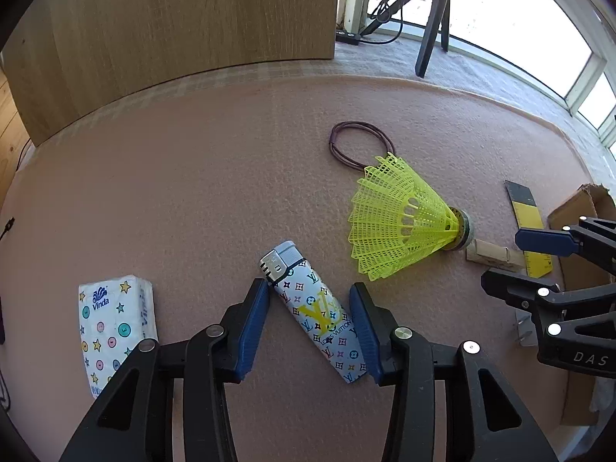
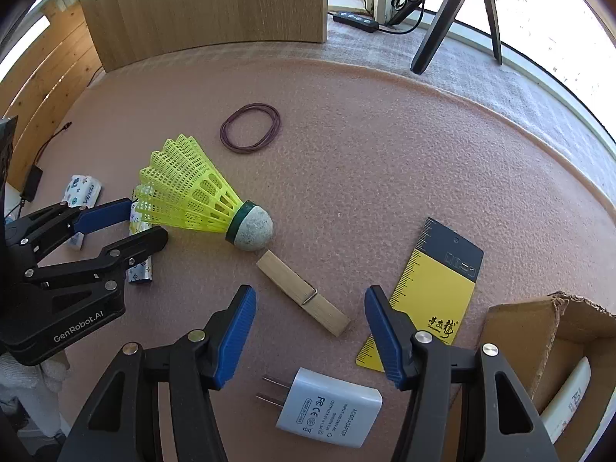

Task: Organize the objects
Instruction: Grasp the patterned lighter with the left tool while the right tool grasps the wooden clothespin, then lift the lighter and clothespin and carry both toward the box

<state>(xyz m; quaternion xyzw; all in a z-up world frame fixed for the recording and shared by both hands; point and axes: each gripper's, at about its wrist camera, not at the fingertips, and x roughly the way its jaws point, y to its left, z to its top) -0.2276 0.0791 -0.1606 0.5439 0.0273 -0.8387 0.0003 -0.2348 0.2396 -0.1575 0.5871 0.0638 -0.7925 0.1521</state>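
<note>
Lying on the mat: one lighter between the left gripper's unclosed jaws, one shuttlecock, one clothespin before the right gripper's empty, parted jaws.

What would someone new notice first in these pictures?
The bright yellow shuttlecock lying on its side mid-table, its cork by a wooden clothespin. Next, the patterned lighter between the left gripper's blue pads, and the white charger under the right gripper.
</note>
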